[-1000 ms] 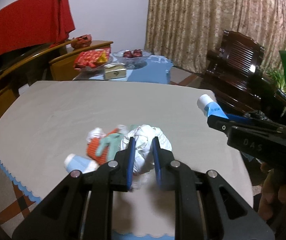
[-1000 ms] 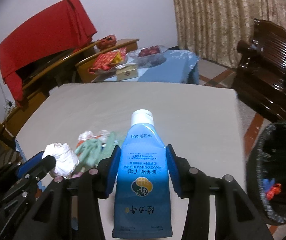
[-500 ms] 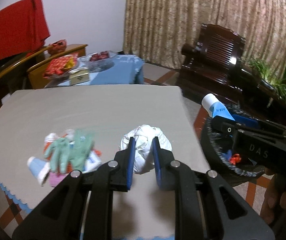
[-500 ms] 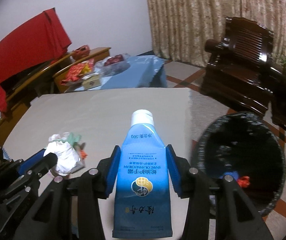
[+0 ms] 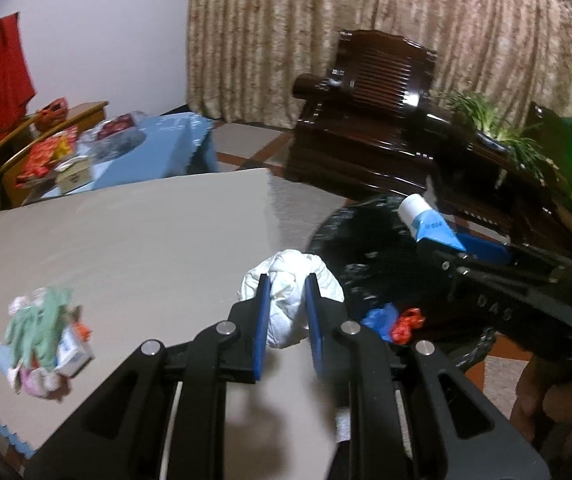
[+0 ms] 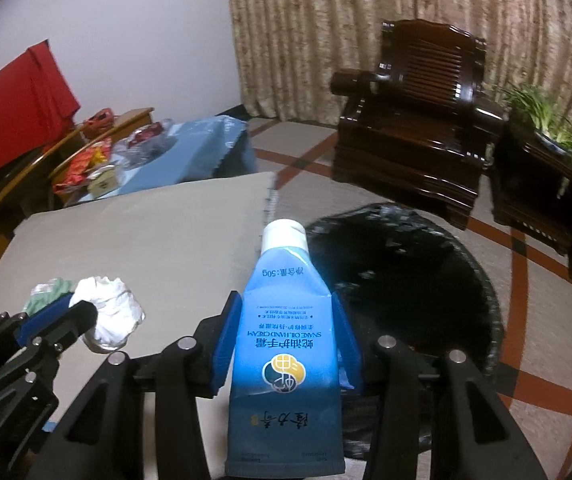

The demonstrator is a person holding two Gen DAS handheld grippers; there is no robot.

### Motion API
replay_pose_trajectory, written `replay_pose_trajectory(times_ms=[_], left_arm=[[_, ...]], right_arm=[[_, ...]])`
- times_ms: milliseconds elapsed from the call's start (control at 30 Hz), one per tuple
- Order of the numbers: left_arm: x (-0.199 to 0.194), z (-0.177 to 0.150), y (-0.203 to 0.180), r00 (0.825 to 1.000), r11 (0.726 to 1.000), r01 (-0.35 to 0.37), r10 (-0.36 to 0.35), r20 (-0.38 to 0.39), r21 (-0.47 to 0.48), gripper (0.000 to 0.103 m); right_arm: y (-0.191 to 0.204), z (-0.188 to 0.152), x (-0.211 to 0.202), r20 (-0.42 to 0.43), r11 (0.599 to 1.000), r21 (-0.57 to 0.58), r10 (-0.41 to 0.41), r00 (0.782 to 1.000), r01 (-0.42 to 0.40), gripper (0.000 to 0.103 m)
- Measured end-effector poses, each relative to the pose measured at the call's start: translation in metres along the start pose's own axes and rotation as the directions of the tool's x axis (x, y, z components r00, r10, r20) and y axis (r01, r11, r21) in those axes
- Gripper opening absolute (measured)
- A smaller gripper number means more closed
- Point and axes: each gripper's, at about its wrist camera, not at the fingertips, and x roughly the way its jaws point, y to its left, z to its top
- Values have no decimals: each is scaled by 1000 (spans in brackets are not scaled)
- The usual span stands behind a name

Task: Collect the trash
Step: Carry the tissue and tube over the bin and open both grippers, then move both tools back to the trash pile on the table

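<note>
Pinching a crumpled white paper wad (image 5: 292, 300) between its blue pads, the left gripper (image 5: 286, 312) sits center frame, at the table's (image 5: 126, 232) right edge beside the black-lined trash bin (image 5: 366, 248). Right gripper (image 6: 284, 334) clamps a blue hand cream tube (image 6: 284, 344), cap forward, lower center, the bin (image 6: 406, 276) just right of it. Blue and red scraps (image 5: 394, 320) lie in the bin. Leftover trash pile (image 5: 42, 336) stays lower left on the table; blurry, probably wrappers and a green glove.
</note>
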Motion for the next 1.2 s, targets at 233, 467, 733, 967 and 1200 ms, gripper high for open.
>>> replay_pose_trajectory(times_ms=[233,467,733,967,1200], left_arm=[[42,4,-48,999,999,48,-47,-27,19,17],[84,4,-71,994,997,75,-75,-74,7,17],[119,-4,-84,990,995,91,-85,-115,46,60],[101,-15,-48,993,998,26,-19,-119,55,60],[68,-23,-10,994,999,-27,31,-103,41,63]], right_arm=[[-47,-5,22,-27,999,28,-30,999,31,45],[-79,-6,49,-61,998,32,-54,997,56,45],[-105,-14,62,-89,993,69,-90,992,96,69],[-102,-32,46,-92,987,112,-102,991,112,69],[-66,-35,19,-75,991,113,-61,995,69,69]])
